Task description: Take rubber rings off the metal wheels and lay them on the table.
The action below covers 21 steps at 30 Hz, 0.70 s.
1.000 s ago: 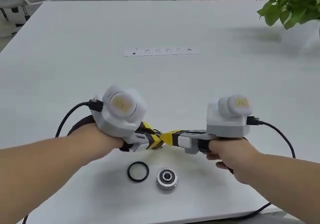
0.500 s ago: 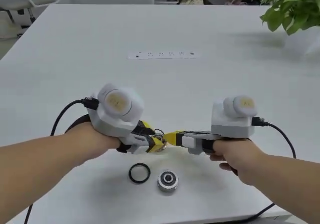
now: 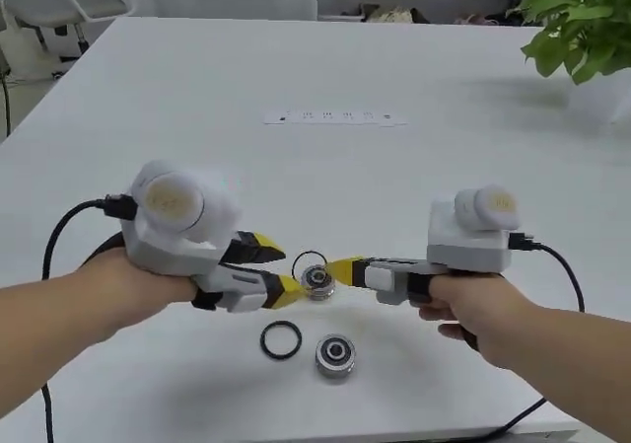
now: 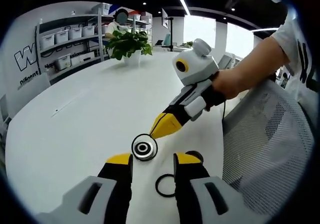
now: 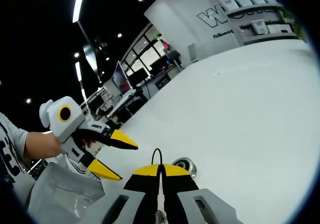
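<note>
Right fingers (image 3: 343, 269) pinch a wheel (image 3: 316, 279), face toward the spread left fingers (image 3: 258, 247); loose ring (image 3: 281, 340), second wheel (image 3: 335, 354) lie flat on tabletop (image 3: 296, 186).

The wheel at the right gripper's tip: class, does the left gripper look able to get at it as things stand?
Probably yes. The left gripper has its jaws open, and the wheel held by the right gripper hangs just ahead of them, nothing between.
</note>
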Motion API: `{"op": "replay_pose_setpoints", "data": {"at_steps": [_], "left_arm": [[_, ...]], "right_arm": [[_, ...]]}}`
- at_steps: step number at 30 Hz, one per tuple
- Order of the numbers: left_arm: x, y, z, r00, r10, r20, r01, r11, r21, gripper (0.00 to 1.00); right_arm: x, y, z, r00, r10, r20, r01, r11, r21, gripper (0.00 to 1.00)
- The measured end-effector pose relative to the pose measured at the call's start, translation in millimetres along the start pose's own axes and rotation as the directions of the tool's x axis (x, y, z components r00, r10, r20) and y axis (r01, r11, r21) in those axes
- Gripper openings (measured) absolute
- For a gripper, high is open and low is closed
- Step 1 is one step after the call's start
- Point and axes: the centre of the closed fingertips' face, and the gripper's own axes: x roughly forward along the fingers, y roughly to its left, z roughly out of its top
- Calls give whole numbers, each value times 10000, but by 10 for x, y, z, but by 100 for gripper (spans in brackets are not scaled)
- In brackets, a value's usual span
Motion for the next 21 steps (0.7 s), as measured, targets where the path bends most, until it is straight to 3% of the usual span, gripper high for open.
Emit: {"op": "replay_pose_setpoints", "data": {"at_steps": [7,13,21], "left_arm": [[-214,-82,-95,9999,129,-75,-127,9996,271,39],[-371,-179,-104,9999,93,94,-93,10000,6,46],[-547,-240,-219,9997,245,89,-242,9993,-271,50]], "right_arm": [[-16,148,-62,9990,315,-304,-318,9995,-89,0],[14,238,-154,9961,543,-698,-553,9984,-116,0],[79,338,-350,9849,832,-1522,-833,9965,52,0]]}}
